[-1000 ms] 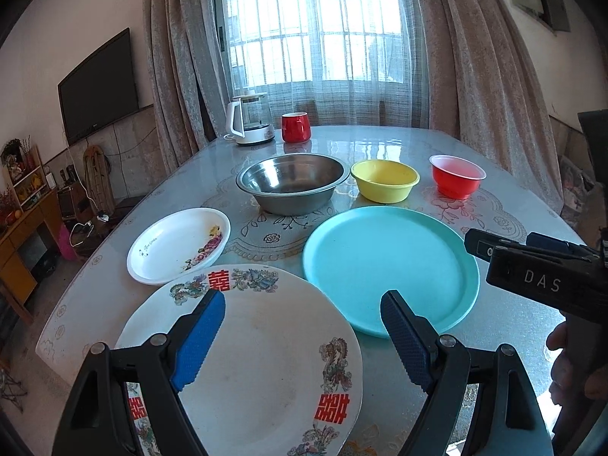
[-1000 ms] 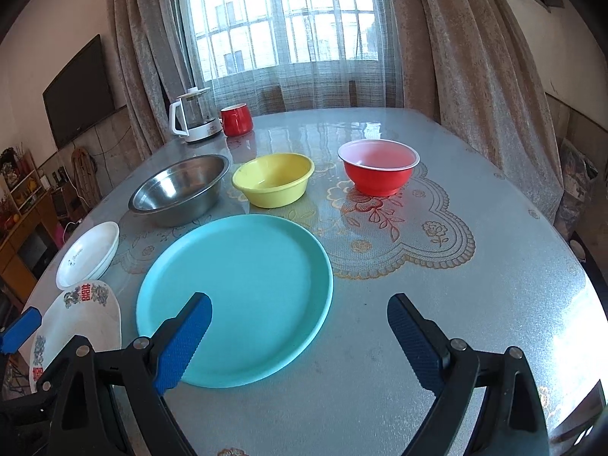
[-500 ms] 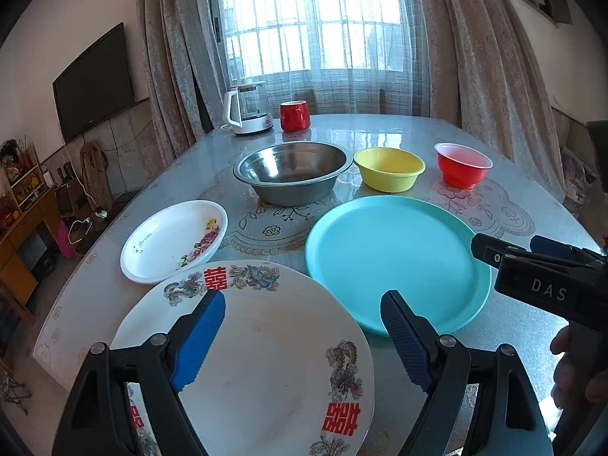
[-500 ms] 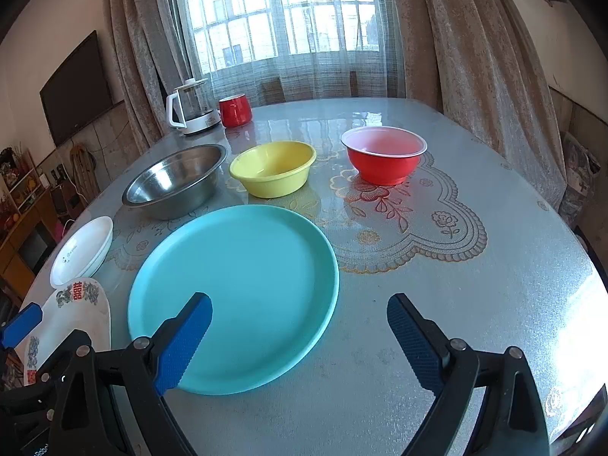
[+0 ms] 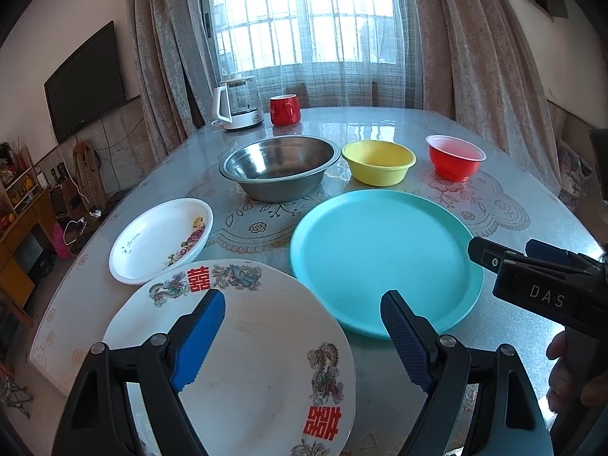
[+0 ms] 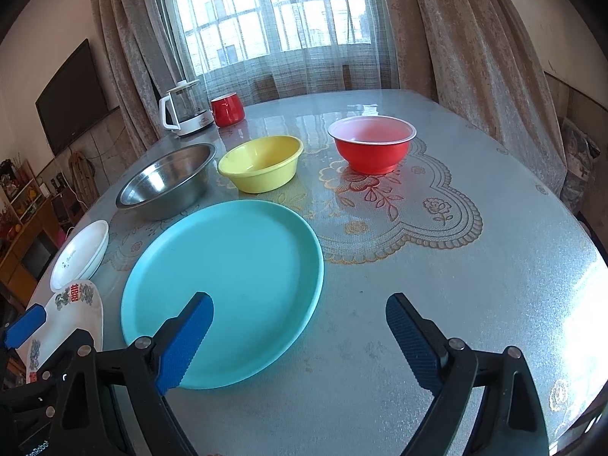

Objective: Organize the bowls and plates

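Observation:
A large white plate with red characters [image 5: 247, 349] lies at the table's near edge, under my open left gripper [image 5: 302, 304]. A small white flowered plate [image 5: 159, 239] sits to its far left. A big turquoise plate [image 5: 383, 254] [image 6: 224, 281] fills the middle. Behind it stand a steel bowl [image 5: 279, 167] [image 6: 167, 180], a yellow bowl [image 5: 378, 161] [image 6: 262, 167] and a red bowl [image 5: 454, 155] [image 6: 372, 144]. My right gripper [image 6: 300, 309] is open above the turquoise plate's right rim and holds nothing.
A white kettle [image 5: 235, 104] and a red mug [image 5: 285, 110] stand at the far edge by the curtained window. The table [image 6: 475, 285] has bare glass on the right side. A TV and shelves line the left wall.
Both grippers have drifted slightly forward and lower over the table, so the plates and bowls look a little closer. Both stay open, and no dish has moved.

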The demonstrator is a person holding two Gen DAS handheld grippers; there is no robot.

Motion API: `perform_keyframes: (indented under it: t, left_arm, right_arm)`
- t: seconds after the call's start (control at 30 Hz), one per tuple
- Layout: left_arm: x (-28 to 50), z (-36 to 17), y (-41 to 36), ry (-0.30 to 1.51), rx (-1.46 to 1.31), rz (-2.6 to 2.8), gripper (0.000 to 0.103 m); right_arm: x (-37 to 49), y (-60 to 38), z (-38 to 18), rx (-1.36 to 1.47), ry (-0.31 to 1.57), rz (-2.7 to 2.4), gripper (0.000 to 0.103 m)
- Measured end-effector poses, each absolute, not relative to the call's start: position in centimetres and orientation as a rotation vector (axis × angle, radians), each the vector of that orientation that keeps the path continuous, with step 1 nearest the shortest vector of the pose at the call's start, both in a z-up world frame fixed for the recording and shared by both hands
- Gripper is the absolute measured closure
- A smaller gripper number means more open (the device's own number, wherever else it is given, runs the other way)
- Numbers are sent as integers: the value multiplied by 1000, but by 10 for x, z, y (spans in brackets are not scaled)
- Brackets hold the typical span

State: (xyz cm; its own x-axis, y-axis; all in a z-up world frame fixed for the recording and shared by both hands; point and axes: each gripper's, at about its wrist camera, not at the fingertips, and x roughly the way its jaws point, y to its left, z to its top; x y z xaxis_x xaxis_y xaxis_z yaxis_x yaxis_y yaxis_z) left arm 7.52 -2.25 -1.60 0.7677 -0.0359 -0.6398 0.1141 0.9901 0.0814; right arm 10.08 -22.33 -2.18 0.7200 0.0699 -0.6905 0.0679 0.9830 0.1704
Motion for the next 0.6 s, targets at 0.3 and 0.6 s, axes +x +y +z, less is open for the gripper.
perform_keyframes:
  t: [0.3, 0.6]
  left_arm:
    - [105, -4, 5, 788, -35, -145, 21]
    - [165, 0, 9, 883, -15, -237, 70]
  right_arm:
    - [108, -228, -27, 204, 788, 7, 19]
    - [123, -240, -39, 233, 840, -1, 55]
